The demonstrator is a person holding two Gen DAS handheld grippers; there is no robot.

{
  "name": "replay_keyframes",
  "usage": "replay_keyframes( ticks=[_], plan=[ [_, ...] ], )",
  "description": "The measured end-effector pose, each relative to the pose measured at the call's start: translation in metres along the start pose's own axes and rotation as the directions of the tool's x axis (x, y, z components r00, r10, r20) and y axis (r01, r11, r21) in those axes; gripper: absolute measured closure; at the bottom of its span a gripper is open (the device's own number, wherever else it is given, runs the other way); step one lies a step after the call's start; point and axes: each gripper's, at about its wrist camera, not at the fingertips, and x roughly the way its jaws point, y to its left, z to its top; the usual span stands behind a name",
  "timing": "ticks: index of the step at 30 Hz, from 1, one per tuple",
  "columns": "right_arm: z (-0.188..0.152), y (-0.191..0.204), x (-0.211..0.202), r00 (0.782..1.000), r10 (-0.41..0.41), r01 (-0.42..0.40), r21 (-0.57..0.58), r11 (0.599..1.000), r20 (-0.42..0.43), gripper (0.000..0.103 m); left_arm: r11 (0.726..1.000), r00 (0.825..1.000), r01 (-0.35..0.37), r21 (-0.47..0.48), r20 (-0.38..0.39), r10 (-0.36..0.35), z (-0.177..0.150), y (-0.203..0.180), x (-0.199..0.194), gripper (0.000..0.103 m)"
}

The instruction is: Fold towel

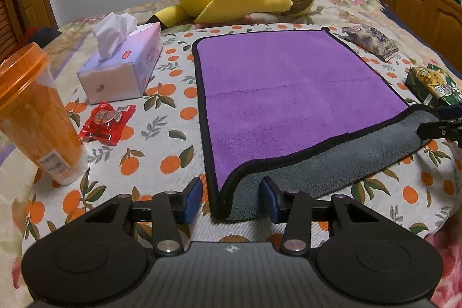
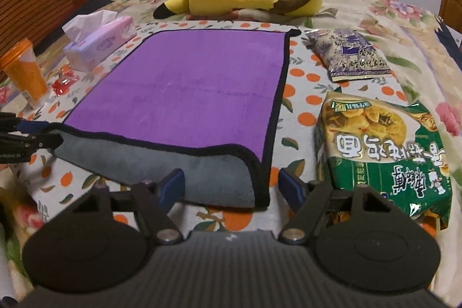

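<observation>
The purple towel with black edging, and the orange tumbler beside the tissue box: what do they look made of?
Purple towel with black edging: apparently plush microfibre, matte and fuzzy, with a grey pile underside showing at the turned-up near edge and a stitched black hem. Orange tumbler: probably translucent plastic, glossy; light passes through its wall and lid rim.

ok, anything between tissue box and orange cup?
Yes: a red wrapper lies on the bedsheet between tissue box and orange cup, clearest in left wrist view.

Towel (image 1: 288,94) btwn tissue box (image 1: 121,71) & snack bags (image 2: 381,143)
</observation>
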Motion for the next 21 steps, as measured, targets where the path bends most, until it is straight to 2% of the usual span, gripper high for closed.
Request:
replay_keyframes(
  ticks=[5,9,11,14,17,19,20,21],
  plan=[
    [0.0007,-0.0015,0.0008,1.000,0.016,-0.016,-0.007,1.000,-0.002,0.050,1.000,1.000,0.016,-0.007,-0.001,-0.016,0.0004,0.0006,0.0002,0.064],
    [0.0013,-0.0011,0.0021,1.000,0.011,-0.011,-0.024,1.000,-0.001,0.058,1.000,1.000,0.030,-0.007,-0.001,-0.030,0.0009,-0.0009,-0.0001,0.071],
    [0.0014,-0.0011,0.0033,1.000,0.001,-0.001,-0.036,0.999,-0.003,0.070,1.000,1.000,0.028,-0.003,0.000,-0.028,0.0008,-0.0016,-0.0001,0.072],
    [0.0011,-0.0021,0.0041,1.000,-0.005,0.005,-0.044,0.999,-0.005,0.079,1.000,1.000,0.028,-0.002,0.003,-0.028,0.0009,-0.0021,-0.0005,0.076],
    [0.0010,-0.0019,0.0039,1.000,-0.009,0.009,-0.052,0.999,-0.002,0.082,1.000,1.000,0.024,0.005,0.012,-0.024,0.0011,-0.0030,-0.0021,0.086],
    [0.0012,-0.0016,0.0032,1.000,-0.007,0.007,-0.056,0.998,0.002,0.085,1.000,1.000,0.023,0.007,0.017,-0.023,0.0014,-0.0032,-0.0033,0.088],
    [0.0013,-0.0015,0.0029,1.000,-0.005,0.006,-0.058,0.998,0.004,0.094,1.000,0.999,0.025,0.007,0.020,-0.025,0.0015,-0.0033,-0.0039,0.090],
    [0.0012,-0.0015,0.0030,1.000,-0.008,0.008,-0.060,0.998,0.006,0.096,1.000,0.999,0.026,0.007,0.023,-0.027,0.0016,-0.0034,-0.0045,0.091]
  ],
)
